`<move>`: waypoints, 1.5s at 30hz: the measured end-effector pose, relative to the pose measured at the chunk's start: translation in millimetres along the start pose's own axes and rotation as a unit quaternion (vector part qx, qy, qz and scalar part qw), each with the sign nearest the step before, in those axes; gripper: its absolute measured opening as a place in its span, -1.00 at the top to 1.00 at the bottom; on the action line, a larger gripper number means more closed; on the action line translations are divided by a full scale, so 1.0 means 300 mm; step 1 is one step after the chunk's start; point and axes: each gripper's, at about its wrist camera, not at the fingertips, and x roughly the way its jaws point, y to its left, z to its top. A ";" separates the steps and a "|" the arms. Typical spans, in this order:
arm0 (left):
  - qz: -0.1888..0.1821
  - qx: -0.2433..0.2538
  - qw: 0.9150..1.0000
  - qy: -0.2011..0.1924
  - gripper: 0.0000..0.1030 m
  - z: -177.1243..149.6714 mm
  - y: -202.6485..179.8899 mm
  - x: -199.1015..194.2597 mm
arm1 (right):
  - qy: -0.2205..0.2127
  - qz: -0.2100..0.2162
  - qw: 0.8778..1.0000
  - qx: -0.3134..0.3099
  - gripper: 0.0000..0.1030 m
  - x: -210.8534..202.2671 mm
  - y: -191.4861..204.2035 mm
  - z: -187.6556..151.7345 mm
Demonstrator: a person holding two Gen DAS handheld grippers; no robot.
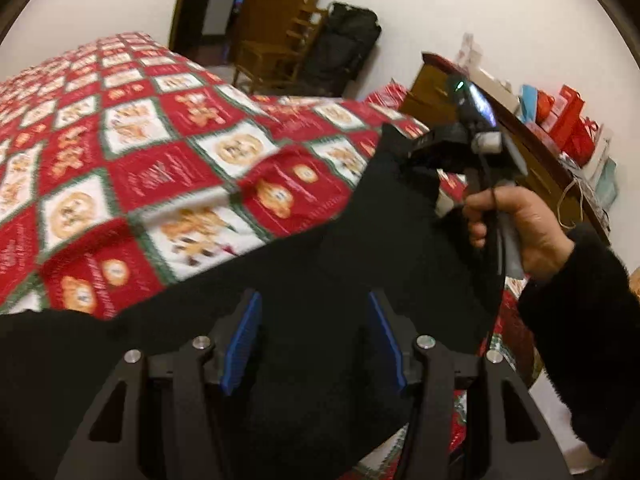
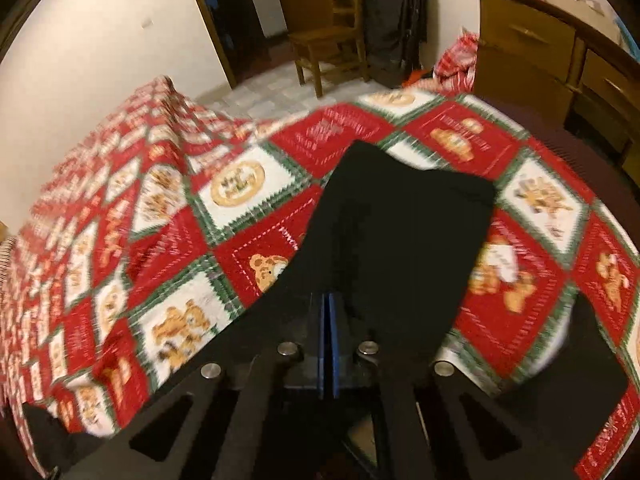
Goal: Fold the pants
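Note:
The black pants (image 1: 328,264) lie on a bed with a red, white and green patterned blanket (image 1: 132,152). My left gripper (image 1: 314,344) is open, its blue pads (image 1: 240,344) apart above the black cloth. In the left wrist view the right gripper (image 1: 404,148), held in a hand, grips a raised edge of the pants at the right. In the right wrist view my right gripper (image 2: 329,340) is shut, blue pads (image 2: 335,340) pressed together on the black pants (image 2: 400,240), which stretch away over the blanket (image 2: 168,240).
A wooden chair (image 2: 332,40) and a black bag (image 2: 394,20) stand by the far wall near a doorway. A wooden dresser (image 2: 532,52) stands at the right, with red bags (image 1: 568,120) on top. Tiled floor (image 2: 272,88) lies beyond the bed.

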 end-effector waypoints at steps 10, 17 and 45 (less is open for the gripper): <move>0.000 0.064 0.998 0.001 0.01 -0.053 -0.082 0.013 | -0.087 0.049 0.991 0.087 0.96 -0.300 -0.298 -0.253; -0.022 0.142 0.989 0.020 0.10 -0.124 -0.172 0.007 | -0.077 0.009 0.984 0.160 0.96 -0.339 -0.501 -0.417; 0.013 0.186 0.982 0.040 -0.30 -0.119 -0.209 0.094 | -0.113 0.048 0.992 -0.010 0.88 -0.364 -0.284 -0.072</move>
